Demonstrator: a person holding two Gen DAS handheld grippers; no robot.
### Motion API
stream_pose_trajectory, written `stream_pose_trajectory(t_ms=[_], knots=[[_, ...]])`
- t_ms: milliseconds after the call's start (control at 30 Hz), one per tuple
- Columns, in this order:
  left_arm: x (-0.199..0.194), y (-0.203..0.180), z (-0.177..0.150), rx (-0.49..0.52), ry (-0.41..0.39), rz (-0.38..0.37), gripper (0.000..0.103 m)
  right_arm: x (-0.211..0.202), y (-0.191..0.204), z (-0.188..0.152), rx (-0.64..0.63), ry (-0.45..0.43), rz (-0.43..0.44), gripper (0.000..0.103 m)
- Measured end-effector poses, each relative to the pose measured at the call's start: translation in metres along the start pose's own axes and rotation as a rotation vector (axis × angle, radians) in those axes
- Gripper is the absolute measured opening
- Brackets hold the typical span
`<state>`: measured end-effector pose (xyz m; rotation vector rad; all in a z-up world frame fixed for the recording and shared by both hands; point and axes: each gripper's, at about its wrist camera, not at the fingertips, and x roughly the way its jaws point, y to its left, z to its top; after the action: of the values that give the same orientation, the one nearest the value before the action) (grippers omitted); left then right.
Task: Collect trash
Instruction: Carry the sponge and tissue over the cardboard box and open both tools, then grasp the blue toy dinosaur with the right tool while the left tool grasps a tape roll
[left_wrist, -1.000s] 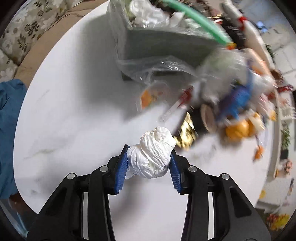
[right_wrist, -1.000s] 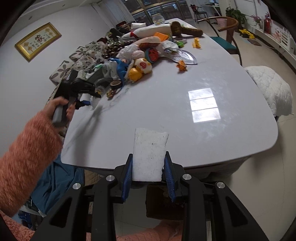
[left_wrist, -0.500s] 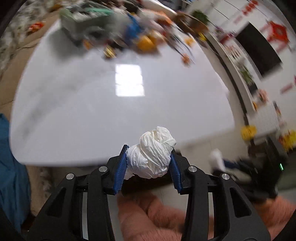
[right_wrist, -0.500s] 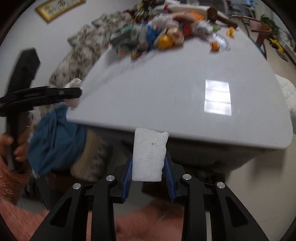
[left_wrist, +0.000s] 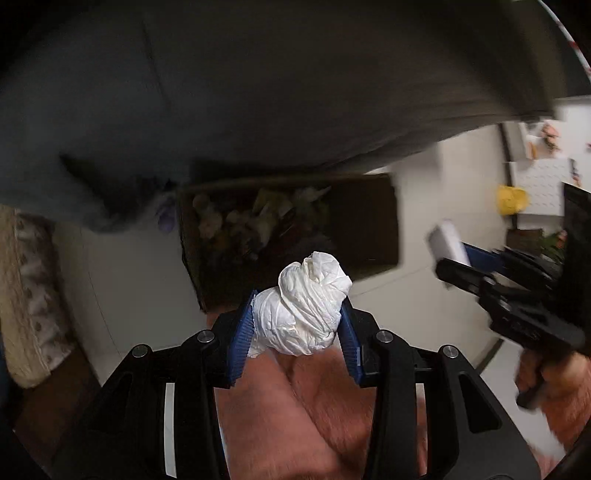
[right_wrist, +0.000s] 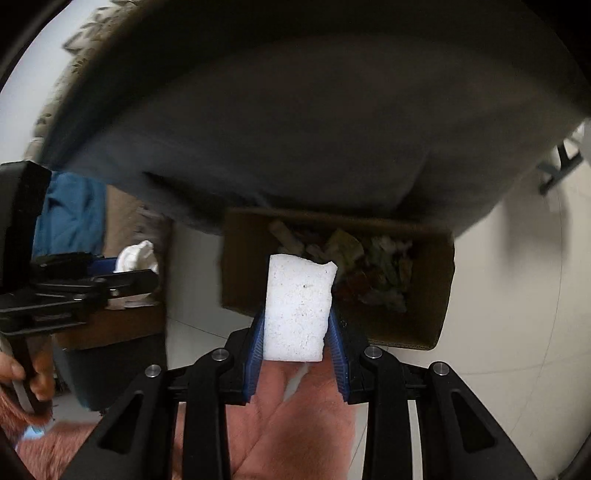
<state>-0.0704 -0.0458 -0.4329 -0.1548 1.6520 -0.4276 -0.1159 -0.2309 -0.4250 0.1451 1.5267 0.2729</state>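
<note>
My left gripper (left_wrist: 295, 325) is shut on a crumpled white tissue ball (left_wrist: 303, 306) and points down at a brown cardboard box (left_wrist: 384, 229) on the floor, half under the table. Several scraps of trash (left_wrist: 255, 218) lie in the box. My right gripper (right_wrist: 297, 325) is shut on a white foam block (right_wrist: 297, 310) just in front of the same cardboard box (right_wrist: 439, 295), whose trash (right_wrist: 373, 266) shows behind the block. In the right wrist view the left gripper (right_wrist: 122, 273) with its tissue (right_wrist: 136, 254) is at the left. The left wrist view has the right gripper (left_wrist: 465, 258) at the right.
The dark underside of the table (left_wrist: 295, 85) fills the top of both views. Pale floor tiles (right_wrist: 509, 314) surround the box. A patterned cushion (left_wrist: 29, 288) and blue cloth (right_wrist: 74, 218) lie at the left. Pink fuzzy legs (left_wrist: 314, 413) show below the grippers.
Both grippers have dropped from above the tabletop to below its edge and tilted down. The trash box on the floor has come into view. Tissue and foam block stay gripped.
</note>
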Motion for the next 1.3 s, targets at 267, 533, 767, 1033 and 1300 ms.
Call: stream_pose_trajectory(t_ms=[267,533,767,1033,1300], knots=[[0.136,0.043,0.028,-0.126,0.152,0.111,0.066,0.1,-0.048,0.013,0.106,0.037,-0.122,0.071],[0.153,0.048,0.017,-0.133,0.208,0.188,0.079,0.096,-0.063,0.0,0.154,0.074,-0.104,0.078],[0.073,0.018,0.006,-0.114,0.141,0.183,0.079,0.029,-0.037,0.0,0.116,0.005,-0.097,0.087],[-0.115,-0.042,-0.017,-0.098,-0.183,0.165,0.084,-0.152,0.028,0.007,-0.057,-0.316,0.031,0.098],[-0.238,-0.063,0.044,-0.125,-0.553,0.27,0.09,-0.243,0.049,0.038,-0.068,-0.583,0.101,0.098]])
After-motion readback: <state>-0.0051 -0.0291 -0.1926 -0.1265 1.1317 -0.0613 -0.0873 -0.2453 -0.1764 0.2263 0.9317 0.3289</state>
